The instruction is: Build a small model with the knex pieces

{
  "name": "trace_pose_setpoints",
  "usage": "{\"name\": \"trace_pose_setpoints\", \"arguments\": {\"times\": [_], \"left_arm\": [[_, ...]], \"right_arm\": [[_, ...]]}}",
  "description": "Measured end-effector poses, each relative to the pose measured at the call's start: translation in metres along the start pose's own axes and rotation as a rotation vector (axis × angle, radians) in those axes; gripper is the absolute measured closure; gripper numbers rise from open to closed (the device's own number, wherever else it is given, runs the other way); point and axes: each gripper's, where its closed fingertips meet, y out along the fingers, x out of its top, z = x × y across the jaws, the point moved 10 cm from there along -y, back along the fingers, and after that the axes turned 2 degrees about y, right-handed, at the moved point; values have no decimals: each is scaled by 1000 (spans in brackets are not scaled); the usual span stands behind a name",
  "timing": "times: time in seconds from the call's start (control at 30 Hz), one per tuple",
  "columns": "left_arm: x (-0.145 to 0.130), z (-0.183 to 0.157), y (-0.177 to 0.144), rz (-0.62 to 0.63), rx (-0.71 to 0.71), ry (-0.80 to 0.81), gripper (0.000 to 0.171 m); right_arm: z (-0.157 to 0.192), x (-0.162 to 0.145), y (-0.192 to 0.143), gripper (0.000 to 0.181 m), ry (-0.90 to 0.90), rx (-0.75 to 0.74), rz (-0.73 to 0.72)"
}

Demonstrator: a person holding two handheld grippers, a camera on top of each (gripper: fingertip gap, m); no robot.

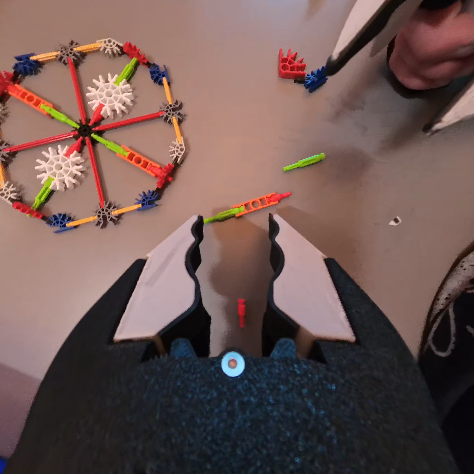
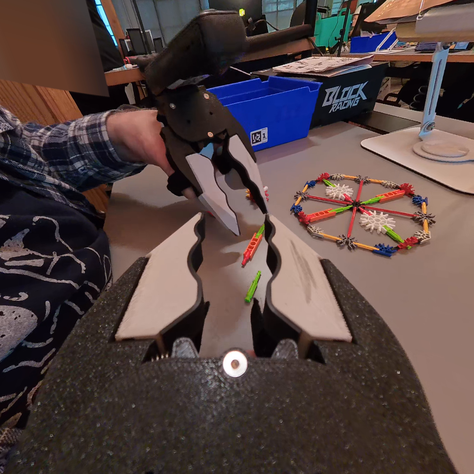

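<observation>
Your left gripper hangs over the grey tabletop with its jaws spread wide and nothing between them. Just past its fingertips lies a short joined piece: an orange plastic connector strip with a green rod on one end and a red rod on the other. A small loose red plastic rod lies on the table below the gap between the fingers. A separate bright green plastic rod lies a little farther out, to the right.

Your right gripper is also wide open and empty; in the left wrist view one of its fingertips touches or nearly touches a blue snowflake-shaped connector joined to a red fan-shaped connector.

The large flat wheel built of coloured rods and connectors, with two white snowflake gears inside, lies well apart to the left. A blue plastic bin stands at the table's far edge.
</observation>
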Motion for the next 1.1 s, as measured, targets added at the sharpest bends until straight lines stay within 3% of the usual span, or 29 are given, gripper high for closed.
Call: {"name": "trace_pose_setpoints", "arguments": {"times": [0.2,0.37,1.1], "left_arm": [[-6,-4,14,12,-30,-41,119],[4,-1,23,-16,-110,-37,118],[22,6,27,-38,-94,82,123]], "right_arm": [[-1,-3,3,136,11,-6,40],[-1,-3,2,136,14,-3,32],[-2,-2,-3,136,-1,-10,27]]}}
